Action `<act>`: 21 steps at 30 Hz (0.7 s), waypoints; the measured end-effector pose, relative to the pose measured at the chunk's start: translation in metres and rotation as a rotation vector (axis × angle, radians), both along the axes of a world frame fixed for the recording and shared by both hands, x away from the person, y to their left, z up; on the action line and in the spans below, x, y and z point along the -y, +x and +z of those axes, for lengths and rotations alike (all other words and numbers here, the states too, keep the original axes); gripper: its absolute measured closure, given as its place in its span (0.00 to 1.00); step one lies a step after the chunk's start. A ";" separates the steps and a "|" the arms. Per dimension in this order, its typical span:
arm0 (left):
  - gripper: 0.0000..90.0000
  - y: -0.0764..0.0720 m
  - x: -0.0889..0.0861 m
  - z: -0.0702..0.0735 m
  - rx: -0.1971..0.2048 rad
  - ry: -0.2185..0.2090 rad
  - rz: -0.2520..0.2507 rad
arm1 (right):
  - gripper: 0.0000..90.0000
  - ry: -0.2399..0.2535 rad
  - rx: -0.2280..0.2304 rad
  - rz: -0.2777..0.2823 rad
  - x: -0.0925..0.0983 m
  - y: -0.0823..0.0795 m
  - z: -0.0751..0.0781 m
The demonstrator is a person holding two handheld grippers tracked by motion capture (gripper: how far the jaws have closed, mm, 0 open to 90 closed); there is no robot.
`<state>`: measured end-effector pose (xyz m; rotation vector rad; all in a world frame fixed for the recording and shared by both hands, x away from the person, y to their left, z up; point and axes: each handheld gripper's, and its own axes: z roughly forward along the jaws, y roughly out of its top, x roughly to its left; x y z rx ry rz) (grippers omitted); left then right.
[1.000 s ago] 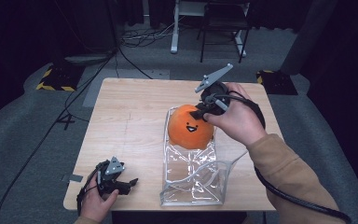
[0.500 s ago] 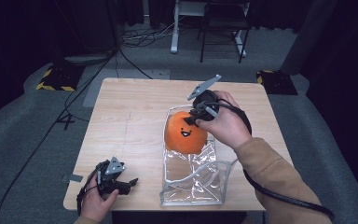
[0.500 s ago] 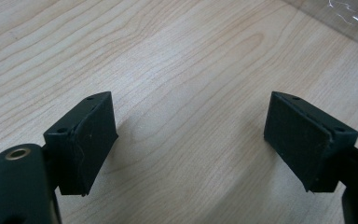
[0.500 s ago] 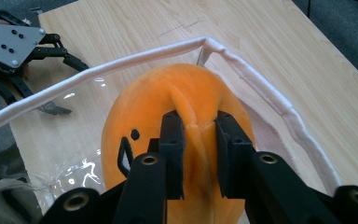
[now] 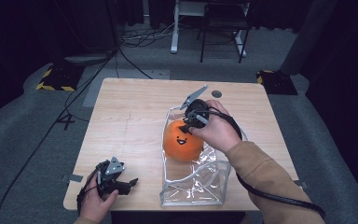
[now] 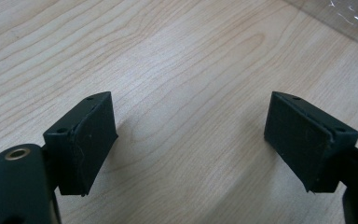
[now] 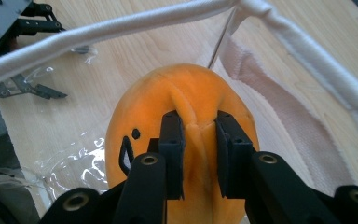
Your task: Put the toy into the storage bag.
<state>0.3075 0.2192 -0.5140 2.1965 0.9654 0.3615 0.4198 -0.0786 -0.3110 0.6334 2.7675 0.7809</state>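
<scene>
Now orange plush (image 7: 186, 121) pinched between right gripper (image 7: 199, 154) jaws.

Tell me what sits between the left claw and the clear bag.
Bare wood: in the high view, only tabletop separates the left claw from the clear bag.

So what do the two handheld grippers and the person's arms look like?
Both the left gripper and the right gripper are black, each topped by a grey three-cornered plate and trailing a black cable. Their fingers carry flat black rectangular pads. The right arm wears a tan sleeve.
</scene>
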 end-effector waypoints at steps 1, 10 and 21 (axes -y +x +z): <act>0.19 0.000 0.000 0.000 0.000 0.000 0.000 | 0.83 -0.007 -0.003 0.006 -0.003 0.000 -0.005; 0.18 0.001 0.001 0.000 -0.003 0.001 0.003 | 0.82 -0.042 -0.025 0.016 -0.010 0.003 -0.019; 0.18 0.001 0.001 0.000 -0.002 0.001 0.003 | 0.80 -0.115 -0.049 0.056 -0.018 0.005 -0.036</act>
